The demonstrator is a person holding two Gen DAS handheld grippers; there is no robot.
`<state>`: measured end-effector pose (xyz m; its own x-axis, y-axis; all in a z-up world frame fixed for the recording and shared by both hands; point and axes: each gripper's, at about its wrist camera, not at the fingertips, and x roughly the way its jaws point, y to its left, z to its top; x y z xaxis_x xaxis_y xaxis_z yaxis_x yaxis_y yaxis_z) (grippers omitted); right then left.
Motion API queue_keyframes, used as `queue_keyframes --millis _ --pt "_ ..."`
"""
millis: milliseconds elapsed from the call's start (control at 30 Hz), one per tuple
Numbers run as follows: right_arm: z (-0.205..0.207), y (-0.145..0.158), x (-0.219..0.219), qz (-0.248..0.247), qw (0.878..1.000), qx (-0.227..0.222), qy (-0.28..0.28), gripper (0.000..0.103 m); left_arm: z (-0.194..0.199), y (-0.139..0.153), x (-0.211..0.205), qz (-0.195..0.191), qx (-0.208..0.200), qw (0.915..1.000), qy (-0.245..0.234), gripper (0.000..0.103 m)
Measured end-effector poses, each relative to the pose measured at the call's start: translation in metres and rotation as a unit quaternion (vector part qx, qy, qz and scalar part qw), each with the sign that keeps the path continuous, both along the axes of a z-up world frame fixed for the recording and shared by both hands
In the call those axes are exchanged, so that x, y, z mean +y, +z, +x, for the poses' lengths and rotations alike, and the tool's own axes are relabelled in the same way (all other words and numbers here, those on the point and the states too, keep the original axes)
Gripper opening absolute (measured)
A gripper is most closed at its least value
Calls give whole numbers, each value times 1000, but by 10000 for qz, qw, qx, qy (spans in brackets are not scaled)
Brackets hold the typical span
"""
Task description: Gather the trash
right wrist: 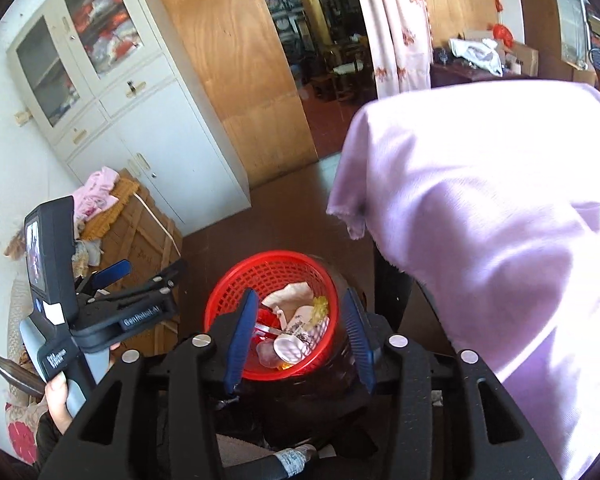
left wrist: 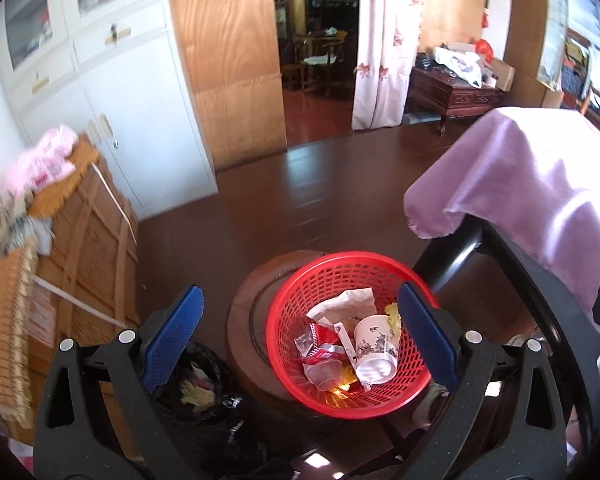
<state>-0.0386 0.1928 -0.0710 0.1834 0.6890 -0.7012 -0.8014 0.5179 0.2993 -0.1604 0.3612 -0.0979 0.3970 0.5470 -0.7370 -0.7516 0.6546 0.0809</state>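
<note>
A red mesh basket (left wrist: pixel 340 257) (right wrist: pixel 260 258) stands on a round brown stand (left wrist: pixel 244 320). In it lie a white paper cup (left wrist: pixel 376 354) (right wrist: pixel 290 350), crumpled paper (left wrist: pixel 346 302), red wrappers (left wrist: pixel 325 336) and a clear plastic cup (left wrist: pixel 322 374). My left gripper (left wrist: pixel 300 336) hovers above the basket, its blue pads wide apart with nothing between them. It also shows in the right wrist view, where the left gripper (right wrist: pixel 140 276) is held by a hand (right wrist: pixel 58 398) left of the basket. My right gripper (right wrist: pixel 300 344) is open over the basket's near rim, gripping nothing.
A black bag (left wrist: pixel 196 384) with scraps sits left of the stand. A purple cloth (left wrist: pixel 532 184) (right wrist: pixel 480 200) drapes a black chair (left wrist: pixel 540 300) on the right. A wooden crate (left wrist: pixel 88 248) with clothes and a white cabinet (left wrist: pixel 112 92) stand on the left. Dark floor leads to a doorway (left wrist: pixel 316 80).
</note>
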Motion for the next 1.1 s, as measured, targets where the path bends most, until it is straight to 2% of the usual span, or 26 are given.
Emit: queue_keyframes --millis 133,233,333,467,633,733,900,1100 --pt "-7 13 -19 172 9998 -118 15 56 -4 19 -26 392 77 9992 -10 96" --pt "-11 19 -30 207 9997 -134 3 58 -15 26 -40 517 174 9985 67 96" --pt "-14 19 -35 184 9998 -25 -74 61 -32 22 -47 303 244 9992 131 96" --pt "-25 18 -34 -63 9995 -109 -297 63 -44 12 -44 -2 190 9997 183 96" --pt "-38 5 -19 -354 9982 -111 -476 64 -52 5 -35 25 71 9998 203 96" --pt "-40 -3 -7 -542 9974 -159 -443 64 -53 -1 -26 -125 26 9995 283 96" --pt "-43 -14 6 -826 9955 -309 -338 66 -50 -9 -18 -221 133 9990 357 96" --pt "-47 -21 14 -949 9941 -447 -279 66 -47 -16 -15 -254 222 9989 322 96"
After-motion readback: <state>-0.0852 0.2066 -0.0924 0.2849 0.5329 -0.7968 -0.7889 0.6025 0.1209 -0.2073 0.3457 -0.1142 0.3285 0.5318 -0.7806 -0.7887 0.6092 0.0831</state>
